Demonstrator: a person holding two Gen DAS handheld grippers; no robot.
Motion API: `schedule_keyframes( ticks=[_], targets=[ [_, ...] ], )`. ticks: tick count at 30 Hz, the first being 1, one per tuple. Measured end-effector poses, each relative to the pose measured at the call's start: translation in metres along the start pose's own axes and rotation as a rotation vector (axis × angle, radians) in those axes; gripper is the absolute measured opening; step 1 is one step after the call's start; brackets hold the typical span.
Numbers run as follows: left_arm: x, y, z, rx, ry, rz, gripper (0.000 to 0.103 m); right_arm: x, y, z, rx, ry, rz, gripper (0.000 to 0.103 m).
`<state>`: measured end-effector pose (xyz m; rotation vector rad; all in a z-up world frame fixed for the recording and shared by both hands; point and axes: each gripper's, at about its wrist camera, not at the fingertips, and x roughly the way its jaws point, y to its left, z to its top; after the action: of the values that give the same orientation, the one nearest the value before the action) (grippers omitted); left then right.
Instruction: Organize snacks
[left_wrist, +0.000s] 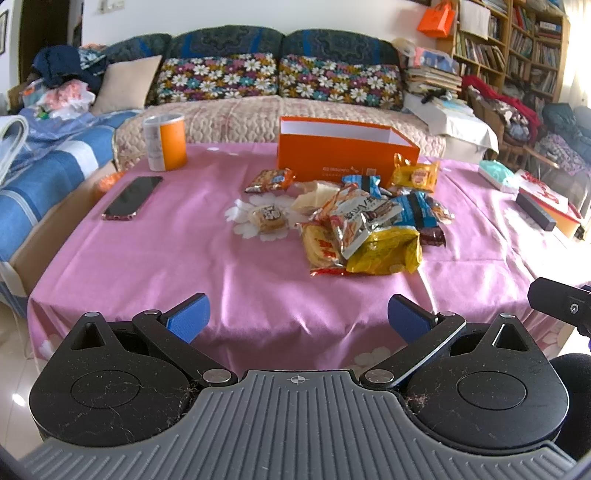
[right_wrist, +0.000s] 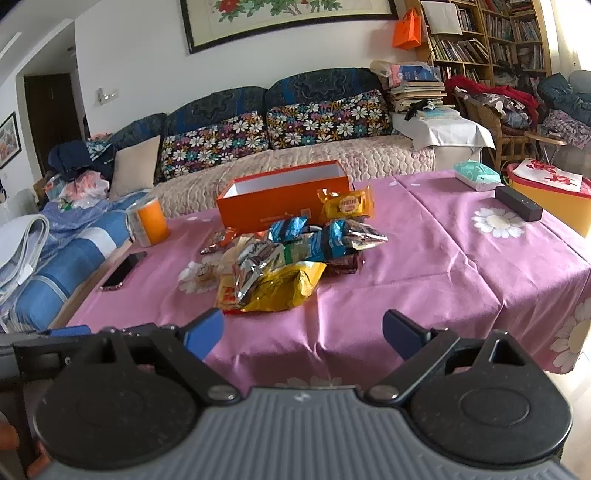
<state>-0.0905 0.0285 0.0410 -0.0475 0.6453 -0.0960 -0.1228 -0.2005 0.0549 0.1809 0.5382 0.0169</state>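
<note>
Orange box empty; snack pile untouched on table. Left gripper, right gripper: jaws wide, holding nothing. 0 packets stowed.

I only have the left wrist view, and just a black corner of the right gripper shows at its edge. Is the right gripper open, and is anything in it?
Observer: The right gripper is open and empty, over the near part of the pink tablecloth.
Operator: What lies ahead of it?
Observer: The yellow snack bag, the nearest packet of the pile, slightly left of its centre line.
Operator: What is beyond the black box on the right?
Observer: A yellow tub with a red-and-white bag on top.
</note>
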Motion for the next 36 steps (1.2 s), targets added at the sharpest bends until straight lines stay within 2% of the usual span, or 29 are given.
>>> schedule_keyframes(
  ticks=[11,21,26,30,36],
  targets=[
    [0.001,0.0,-0.001,0.001,0.002,0.003,0.091,0.004,0.003,-0.001,-0.006,0.009,0.006,0.095],
    [0.021,0.003,-0.008,0.003,0.055,0.014,0.091,0.019,0.003,-0.008,-0.006,0.053,0.007,0.095],
    [0.043,0.01,-0.009,-0.009,0.112,0.037,0.091,0.044,0.001,-0.015,0.004,0.129,0.027,0.095],
    [0.066,0.019,-0.003,-0.015,0.162,0.022,0.091,0.07,-0.003,-0.016,0.005,0.179,0.033,0.095],
    [0.113,0.028,0.034,-0.006,0.155,-0.022,0.09,0.138,-0.014,0.004,-0.01,0.227,0.048,0.095]
  ],
)
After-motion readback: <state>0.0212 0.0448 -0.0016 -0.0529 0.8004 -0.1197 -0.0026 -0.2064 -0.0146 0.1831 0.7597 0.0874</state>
